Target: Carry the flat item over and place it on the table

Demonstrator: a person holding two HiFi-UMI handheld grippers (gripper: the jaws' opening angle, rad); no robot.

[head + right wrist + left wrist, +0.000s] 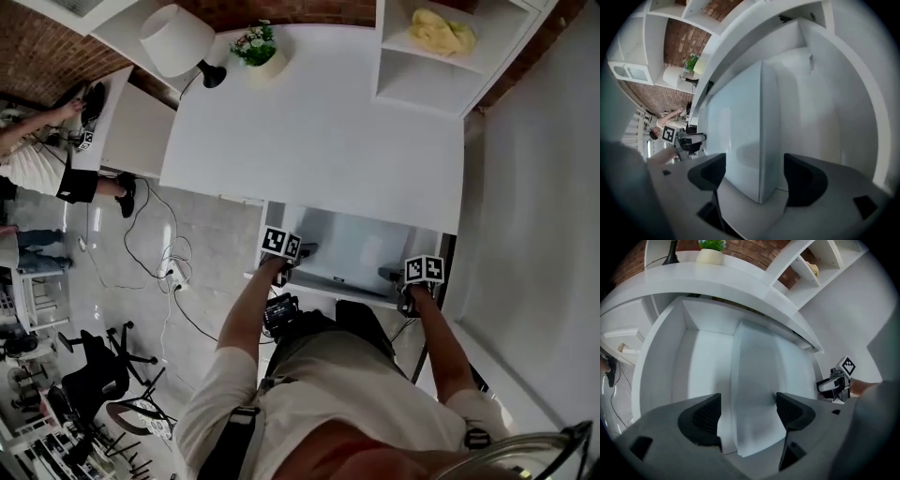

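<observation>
Under the white table, in a brick-walled room, runs a low shelf. Closest to the person, the left gripper and the right gripper both stand wide open, gripping nothing. One end of the flat panel shows between each pair of jaws, probably so both ends can be pinched and lifted level. The panel lies on the shelf, not yet on the tabletop. Further back stand a lamp and a potted plant.

Table: white. Flat panel: pale grey. Far brick wall: red-brown, coursed pattern. Far-right cloth: yellow. Plant: green.
</observation>
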